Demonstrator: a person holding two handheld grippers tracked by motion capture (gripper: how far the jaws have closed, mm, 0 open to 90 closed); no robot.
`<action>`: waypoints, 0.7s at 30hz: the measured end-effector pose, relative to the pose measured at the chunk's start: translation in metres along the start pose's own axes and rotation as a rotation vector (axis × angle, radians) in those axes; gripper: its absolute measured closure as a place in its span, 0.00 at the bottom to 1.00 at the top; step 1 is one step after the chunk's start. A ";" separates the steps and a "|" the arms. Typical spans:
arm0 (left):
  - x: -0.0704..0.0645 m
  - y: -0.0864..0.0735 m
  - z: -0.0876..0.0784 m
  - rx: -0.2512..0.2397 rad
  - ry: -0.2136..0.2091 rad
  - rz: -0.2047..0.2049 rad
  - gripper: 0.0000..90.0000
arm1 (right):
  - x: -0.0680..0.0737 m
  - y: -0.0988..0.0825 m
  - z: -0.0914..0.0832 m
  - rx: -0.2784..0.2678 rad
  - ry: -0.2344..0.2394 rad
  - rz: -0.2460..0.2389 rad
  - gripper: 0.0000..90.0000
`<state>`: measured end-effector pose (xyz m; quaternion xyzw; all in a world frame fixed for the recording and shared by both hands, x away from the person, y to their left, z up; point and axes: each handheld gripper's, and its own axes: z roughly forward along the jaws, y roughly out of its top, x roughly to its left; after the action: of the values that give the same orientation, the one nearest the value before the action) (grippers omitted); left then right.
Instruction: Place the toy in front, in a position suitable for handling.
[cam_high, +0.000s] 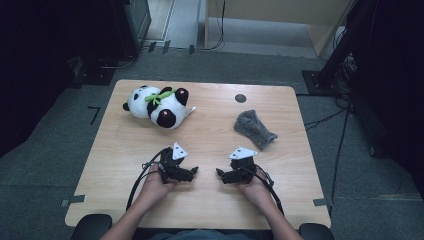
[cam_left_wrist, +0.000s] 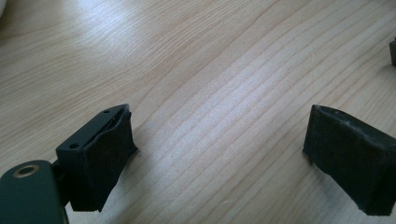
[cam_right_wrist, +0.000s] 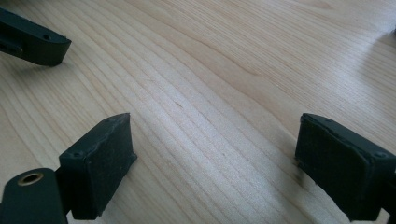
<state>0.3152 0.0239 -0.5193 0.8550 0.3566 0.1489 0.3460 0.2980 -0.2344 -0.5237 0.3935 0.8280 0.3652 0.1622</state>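
A black-and-white panda plush (cam_high: 159, 105) with a green ribbon lies on its side at the far left of the wooden table (cam_high: 210, 200). A grey knitted piece (cam_high: 254, 128) lies at the far right. My left gripper (cam_high: 194, 172) rests low near the front middle, pointing right, open, with only bare wood between its pads (cam_left_wrist: 105, 161). My right gripper (cam_high: 220, 173) faces it, pointing left, open too, nothing between its pads (cam_right_wrist: 100, 165). The two tips are a short gap apart. A jaw of the left gripper (cam_right_wrist: 32, 39) shows at the top left of the right gripper view.
A small dark round mark (cam_high: 240, 98) sits near the table's far edge. Cables trail from both grippers toward the front edge. Dark equipment and cables stand on the floor at both sides beyond the table.
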 end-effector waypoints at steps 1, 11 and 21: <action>-0.001 0.000 0.000 0.001 0.007 -0.006 0.09 | 0.000 0.000 0.000 0.000 0.000 0.000 0.12; -0.001 0.000 0.000 -0.001 0.007 -0.006 0.09 | 0.000 0.000 0.000 -0.001 0.000 0.002 0.12; 0.002 -0.001 -0.003 -0.011 -0.028 0.030 0.16 | 0.000 0.000 0.000 -0.001 0.000 0.002 0.12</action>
<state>0.3145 0.0272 -0.5185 0.8602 0.3382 0.1441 0.3535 0.2980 -0.2342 -0.5237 0.3944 0.8274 0.3657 0.1620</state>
